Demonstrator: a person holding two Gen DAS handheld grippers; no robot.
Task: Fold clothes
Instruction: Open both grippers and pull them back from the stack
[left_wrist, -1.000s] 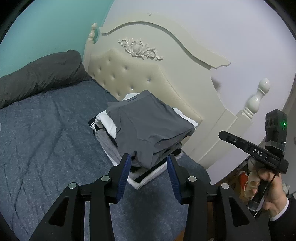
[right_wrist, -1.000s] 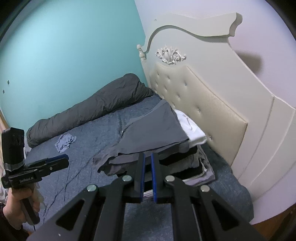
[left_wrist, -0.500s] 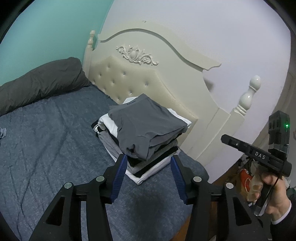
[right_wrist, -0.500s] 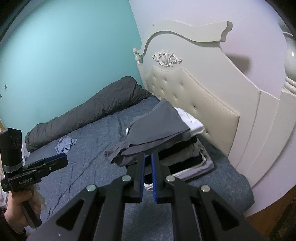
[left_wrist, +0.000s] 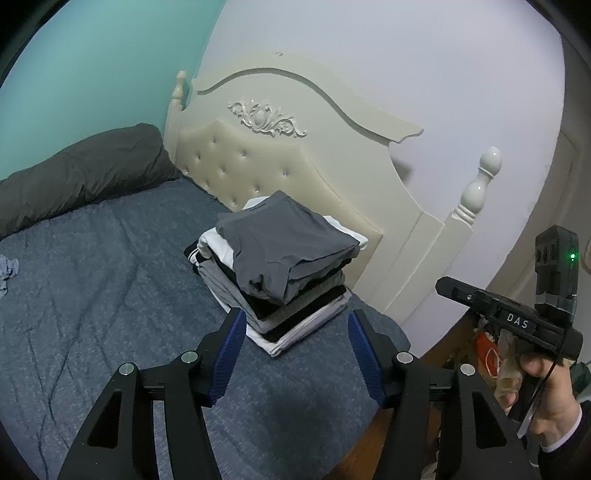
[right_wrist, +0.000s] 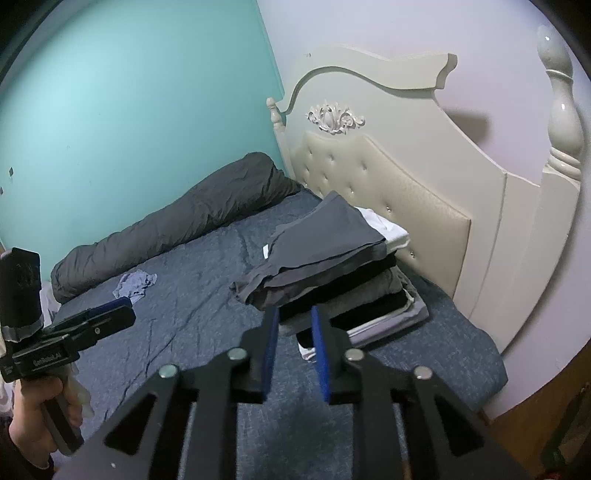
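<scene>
Obs: your left gripper (left_wrist: 295, 350) has its jaws spread wide, nothing between them. Your right gripper (right_wrist: 293, 343) has its jaws narrowly parted, also holding nothing.

Task things: a stack of folded clothes (left_wrist: 280, 280) sits on the bed (left_wrist: 92, 295) at the corner by the headboard (left_wrist: 288, 166), with a dark grey garment (left_wrist: 284, 240) folded on top; its near edge droops over the layers below. One small crumpled blue-grey cloth (right_wrist: 135, 282) lies loose on the bed, well apart from the stack, near the rolled dark duvet (right_wrist: 177, 232).

Key relation: the stack lies straight ahead of both pairs of jaws and close. The crumpled cloth lies to the left of the stack as your right wrist camera sees it, on the side where your left hand (right_wrist: 44, 413) holds its tool; judged from that, your left gripper is nearer to it. Its long axis cannot be read: it is bunched.

Judgement: the stack already lies as folded clothes should. If the loose cloth counts as part of the job, it is the one thing not lying folded. Whether it does, the pictures do not settle.
</scene>
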